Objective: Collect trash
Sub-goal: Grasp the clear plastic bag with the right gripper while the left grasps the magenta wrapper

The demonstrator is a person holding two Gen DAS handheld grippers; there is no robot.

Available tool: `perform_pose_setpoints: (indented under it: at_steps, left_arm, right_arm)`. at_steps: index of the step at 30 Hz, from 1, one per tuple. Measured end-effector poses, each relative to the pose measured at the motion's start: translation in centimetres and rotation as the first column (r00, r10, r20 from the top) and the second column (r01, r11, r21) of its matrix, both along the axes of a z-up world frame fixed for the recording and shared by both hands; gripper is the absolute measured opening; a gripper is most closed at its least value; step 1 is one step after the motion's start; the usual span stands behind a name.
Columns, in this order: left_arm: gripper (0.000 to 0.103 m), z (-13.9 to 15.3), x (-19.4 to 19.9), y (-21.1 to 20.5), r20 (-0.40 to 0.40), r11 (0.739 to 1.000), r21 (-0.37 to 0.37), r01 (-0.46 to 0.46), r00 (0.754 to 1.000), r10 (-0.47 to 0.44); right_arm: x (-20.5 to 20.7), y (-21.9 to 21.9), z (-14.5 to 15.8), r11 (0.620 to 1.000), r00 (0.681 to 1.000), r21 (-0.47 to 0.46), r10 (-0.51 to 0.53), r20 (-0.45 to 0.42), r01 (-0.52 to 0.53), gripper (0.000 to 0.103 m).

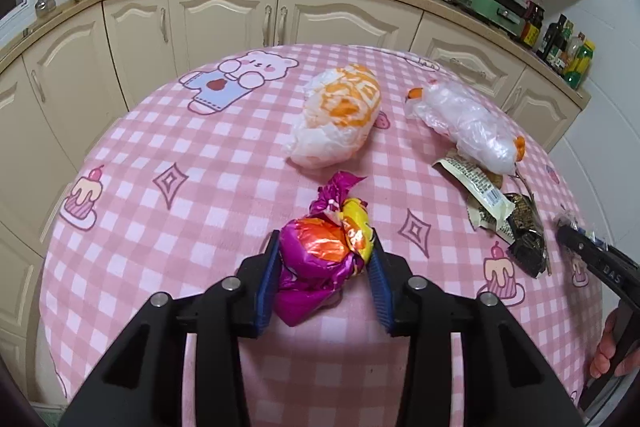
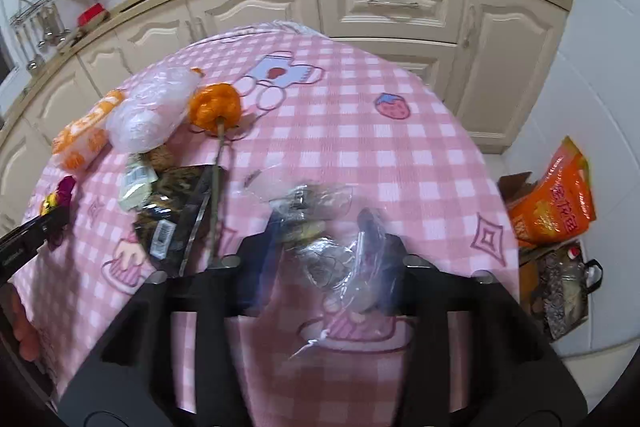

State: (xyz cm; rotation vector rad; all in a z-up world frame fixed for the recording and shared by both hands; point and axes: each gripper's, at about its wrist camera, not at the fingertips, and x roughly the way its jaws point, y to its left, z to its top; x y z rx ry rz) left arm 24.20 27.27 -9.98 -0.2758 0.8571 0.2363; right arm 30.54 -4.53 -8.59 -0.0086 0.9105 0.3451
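You're at the grab step: left gripper (image 1: 324, 275) fingers pinching the purple foil wrapper (image 1: 316, 259) on the tabletop (image 1: 168, 131), right gripper (image 2: 320, 247) fingers closed round a clear plastic wrapper (image 2: 320, 227). Next, lift both w/o dropping; no bin in view.

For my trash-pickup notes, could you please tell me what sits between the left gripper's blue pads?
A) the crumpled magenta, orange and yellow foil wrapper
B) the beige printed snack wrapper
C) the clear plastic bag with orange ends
A: the left gripper has both blue pads against the crumpled magenta, orange and yellow foil wrapper.
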Motion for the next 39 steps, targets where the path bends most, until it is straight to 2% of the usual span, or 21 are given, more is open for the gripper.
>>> perform_pose_setpoints:
  at_steps: [7,14,24,31,39]
  left_arm:
    - [0.040,1.2,-1.2,-1.6,0.021,0.998,0.053,0.017,1.000,-0.018]
    - [0.040,2.6,-2.9,-3.8,0.040,0.998,0.051,0.030,0.999,-0.032]
    - [0.040,4.1,-5.2,-10.1,0.069,0.986,0.060,0.154,0.985,-0.158]
    - [0.040,4.5,-6.7,-16.6,0.076,0.952,0.076,0.296,0.950,-0.301]
    - [0.040,4.6,-8.2,-24.6,0.076,0.882,0.089,0.462,0.880,-0.469]
  right_arm:
    - [-2.1,-0.7,0.3,1.000,1.000,0.010,0.001,-0.005,-0.001,0.037]
    - [-4.9,-2.3,1.1,1.000,1.000,0.016,-0.015,0.003,0.015,0.038]
    - [-9.0,-6.8,2.0,0.994,0.996,0.060,-0.093,0.005,0.093,0.038]
    - [-11.8,-11.0,1.6,0.981,0.984,0.084,-0.177,-0.010,0.177,0.038]
    - [-14.3,-16.0,0.3,0.952,0.958,0.104,-0.284,-0.039,0.286,0.039]
